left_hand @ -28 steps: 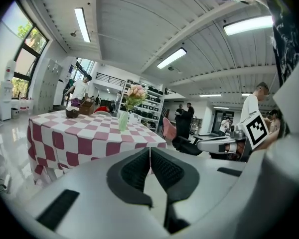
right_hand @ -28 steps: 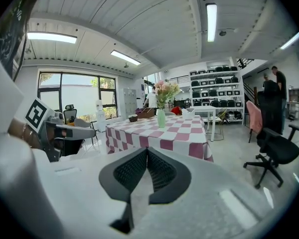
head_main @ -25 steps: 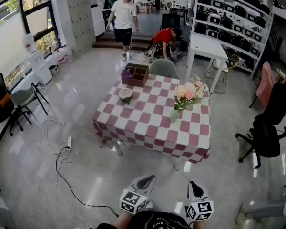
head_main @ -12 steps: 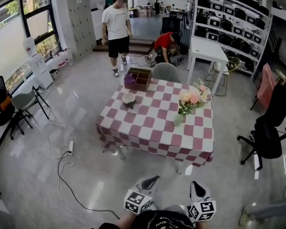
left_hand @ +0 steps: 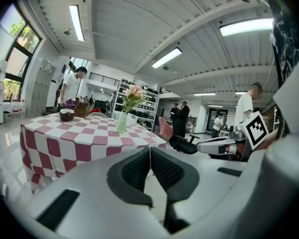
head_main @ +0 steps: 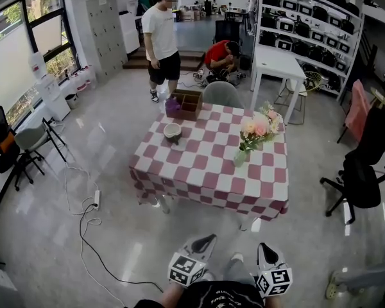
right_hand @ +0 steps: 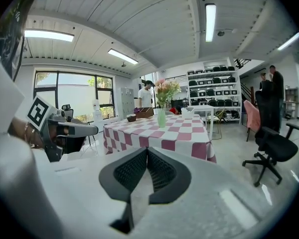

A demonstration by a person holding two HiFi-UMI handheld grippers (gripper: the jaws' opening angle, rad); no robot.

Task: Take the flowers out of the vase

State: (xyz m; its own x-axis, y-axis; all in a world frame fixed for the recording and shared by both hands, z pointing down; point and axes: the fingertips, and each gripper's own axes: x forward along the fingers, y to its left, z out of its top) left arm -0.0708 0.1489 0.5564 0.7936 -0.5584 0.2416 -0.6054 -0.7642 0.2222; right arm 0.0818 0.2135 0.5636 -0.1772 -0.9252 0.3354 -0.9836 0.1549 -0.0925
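Head view, desk: A checked desk (head_main: 205,172) is seen well ahead, across open floor.
Head view, flowers: The flowers (head_main: 260,126) stand in the vase (head_main: 240,157) near the desk's right side, and nothing touches them.
Head view, claws: The left claw (head_main: 202,241) and the right claw (head_main: 264,249) are held low at the bottom edge, well apart from the desk.
Head view, other things: A bowl (head_main: 172,131) and a wooden box (head_main: 185,101) are set towards the desk's far left.
Left gripper view, claw: The jaws are pressed together, with nothing between them.
Left gripper view, target: The vase (left_hand: 121,123) is seen far off, left of the jaw line.
Right gripper view, claw: The jaws are likewise closed and empty.
Right gripper view, target: The vase (right_hand: 161,117) is seen far off on the desk, almost in line with the jaws.
Step in hand: The approach is judged to be under way, and no flower has been taken out yet.
Next move: The desk must be reached first. One claw is then to be opened, closed on the stems above the vase's rim, and lifted straight up. The narrow vase may need steadying by the other claw.
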